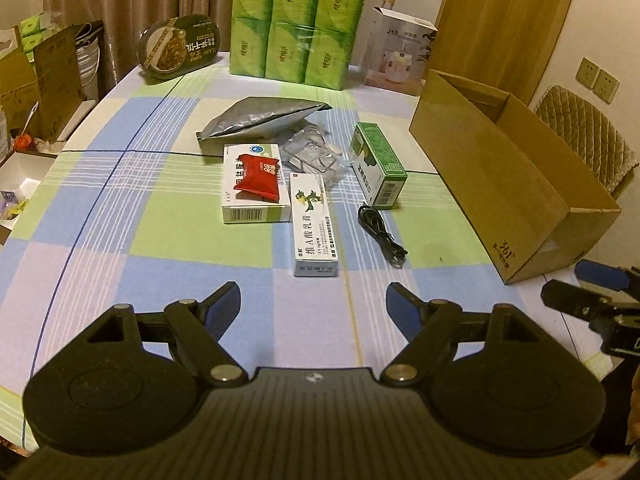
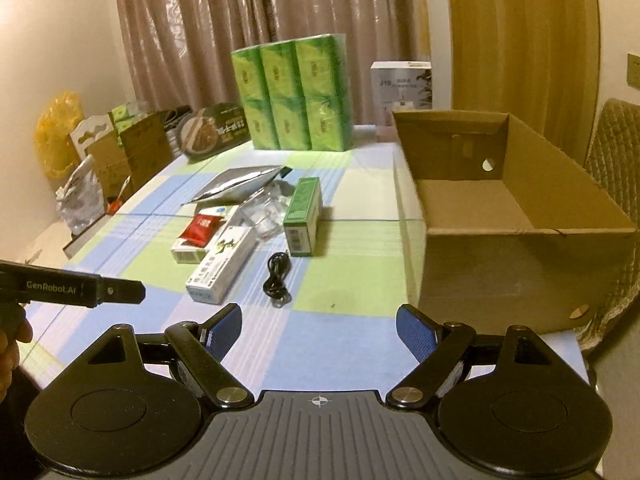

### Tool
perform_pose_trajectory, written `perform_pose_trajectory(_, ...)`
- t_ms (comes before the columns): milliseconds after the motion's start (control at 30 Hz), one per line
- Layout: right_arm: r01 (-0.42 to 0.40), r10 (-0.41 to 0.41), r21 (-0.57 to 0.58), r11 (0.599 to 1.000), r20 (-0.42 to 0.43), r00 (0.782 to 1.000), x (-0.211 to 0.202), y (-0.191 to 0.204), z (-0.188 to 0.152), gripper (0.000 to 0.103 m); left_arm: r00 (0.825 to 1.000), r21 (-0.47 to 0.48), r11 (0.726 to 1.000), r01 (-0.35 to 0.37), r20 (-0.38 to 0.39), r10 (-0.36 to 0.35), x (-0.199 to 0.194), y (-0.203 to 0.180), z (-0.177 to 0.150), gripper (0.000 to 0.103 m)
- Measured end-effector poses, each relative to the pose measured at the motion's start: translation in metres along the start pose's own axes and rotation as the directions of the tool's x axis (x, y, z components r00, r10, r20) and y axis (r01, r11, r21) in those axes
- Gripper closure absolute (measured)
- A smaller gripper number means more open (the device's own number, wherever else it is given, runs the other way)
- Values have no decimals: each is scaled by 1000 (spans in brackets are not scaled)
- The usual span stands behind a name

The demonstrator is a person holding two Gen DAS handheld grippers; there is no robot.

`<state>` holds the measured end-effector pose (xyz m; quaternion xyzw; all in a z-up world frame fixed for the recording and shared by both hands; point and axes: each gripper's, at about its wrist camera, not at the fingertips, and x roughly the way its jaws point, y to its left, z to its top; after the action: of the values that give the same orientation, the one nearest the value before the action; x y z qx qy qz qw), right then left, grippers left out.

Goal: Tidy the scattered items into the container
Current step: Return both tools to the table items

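Observation:
Scattered on the checked tablecloth lie a silver foil pouch [image 1: 260, 119] [image 2: 236, 185], a white medicine box [image 1: 256, 196] [image 2: 192, 250] with a red sachet [image 1: 258, 178] [image 2: 201, 229] on top, a long white ointment box [image 1: 314, 226] [image 2: 222, 266], a clear blister pack [image 1: 316, 156] [image 2: 266, 210], a green box [image 1: 378, 162] [image 2: 304, 216] and a coiled black cable [image 1: 382, 236] [image 2: 277, 276]. An open cardboard box [image 1: 504, 176] [image 2: 516, 216] stands to the right, empty inside. My left gripper [image 1: 313, 306] and right gripper [image 2: 319, 330] both hover open near the table's front, holding nothing.
At the table's back stand a green tissue multipack [image 1: 298, 20] [image 2: 294, 98], a dark food tray package [image 1: 180, 46] [image 2: 214, 130] and a white appliance box [image 1: 400, 50] [image 2: 400, 92]. Cartons and clutter [image 1: 44, 80] crowd the left side. A padded chair [image 1: 588, 136] [image 2: 614, 152] stands beyond the cardboard box.

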<state>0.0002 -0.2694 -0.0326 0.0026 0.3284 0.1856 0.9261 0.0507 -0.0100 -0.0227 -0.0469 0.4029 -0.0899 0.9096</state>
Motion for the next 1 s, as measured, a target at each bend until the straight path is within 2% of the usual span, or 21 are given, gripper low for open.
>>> perform_pose_trajectory(800,-42,39,-41,998,-78,996,77,21,9,22,998,17,999,-41,-53,42,45,17,-3,25)
perform_pose_trajectory(1000,-49,43,-57,997,-94,995,105,23,15,26,998,27,999,-41,-45,42,57,21,3,25)
